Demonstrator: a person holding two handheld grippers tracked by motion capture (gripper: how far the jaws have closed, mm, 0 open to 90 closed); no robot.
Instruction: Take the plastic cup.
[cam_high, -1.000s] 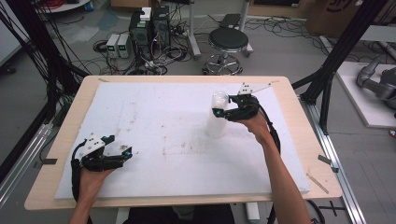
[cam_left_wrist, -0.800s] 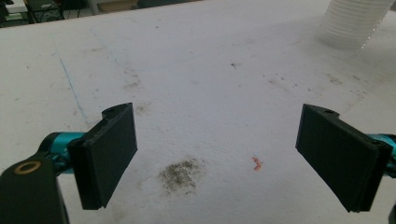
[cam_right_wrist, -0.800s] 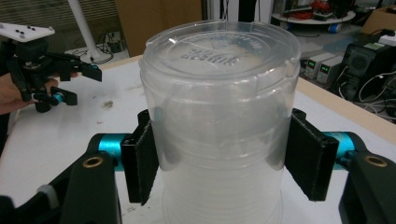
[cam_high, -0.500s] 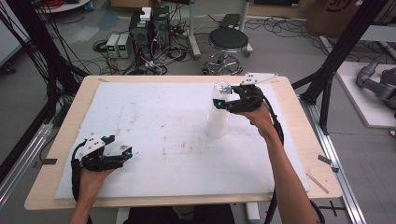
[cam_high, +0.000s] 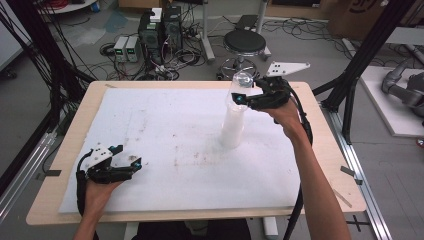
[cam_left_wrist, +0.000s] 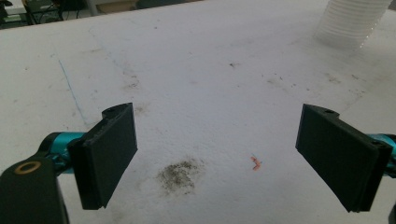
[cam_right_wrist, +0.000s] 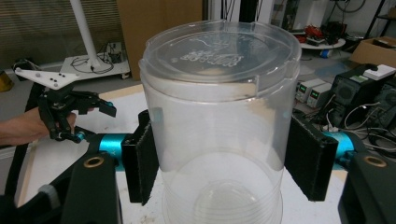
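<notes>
Right tongs (cam_high: 243, 98) risen, jaws just closing, gripping top cup (cam_right_wrist: 219, 107) off stack (cam_high: 233, 131); light, slippery, crushable—hold near rim. Left tongs (cam_high: 131, 164) wide, empty.

Stack of cups (cam_high: 233, 127) on the table (cam_high: 320, 165) at two o'clock, left gripper (cam_high: 131, 167) at eight o'clock, top cup (cam_high: 241, 90) between right gripper (cam_high: 243, 101) jaws above the stack

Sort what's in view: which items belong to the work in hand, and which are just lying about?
In the job:
- clear plastic cup, upside down, clamped by the right gripper
- tall stack of clear plastic cups beneath it
- white foam mat under the stack

Lying about:
- round black stool
- grey electronic boxes on the floor
- open, idle left gripper
</notes>
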